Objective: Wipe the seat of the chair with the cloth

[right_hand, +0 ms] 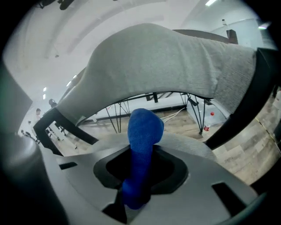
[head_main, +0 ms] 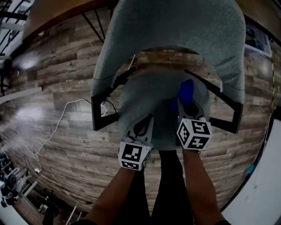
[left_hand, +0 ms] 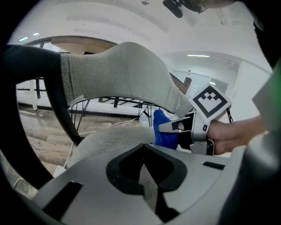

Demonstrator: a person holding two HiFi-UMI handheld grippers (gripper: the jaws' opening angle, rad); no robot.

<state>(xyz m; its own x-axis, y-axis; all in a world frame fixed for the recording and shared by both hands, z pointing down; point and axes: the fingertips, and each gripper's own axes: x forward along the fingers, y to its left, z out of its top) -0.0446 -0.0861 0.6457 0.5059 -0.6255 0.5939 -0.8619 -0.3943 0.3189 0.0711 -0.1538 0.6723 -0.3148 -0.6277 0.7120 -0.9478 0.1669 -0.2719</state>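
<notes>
The grey upholstered chair has its seat (head_main: 160,103) just ahead of me and its curved backrest (head_main: 175,26) beyond it. My right gripper (head_main: 186,105) is shut on a blue cloth (head_main: 186,91), which sticks out past the jaws over the right part of the seat. In the right gripper view the cloth (right_hand: 144,127) rises between the jaws of the right gripper (right_hand: 140,151), above the seat (right_hand: 186,145). My left gripper (head_main: 142,126) hovers at the seat's front left, jaws together and empty (left_hand: 144,151). From there the right gripper (left_hand: 175,126) and the cloth (left_hand: 163,132) show beside it.
Black armrests (head_main: 102,112) (head_main: 228,110) flank the seat. A white cable (head_main: 57,127) lies on the wooden floor at the left. A wooden table edge (head_main: 57,13) runs along the top. A small bottle (right_hand: 212,115) stands on the floor behind the chair.
</notes>
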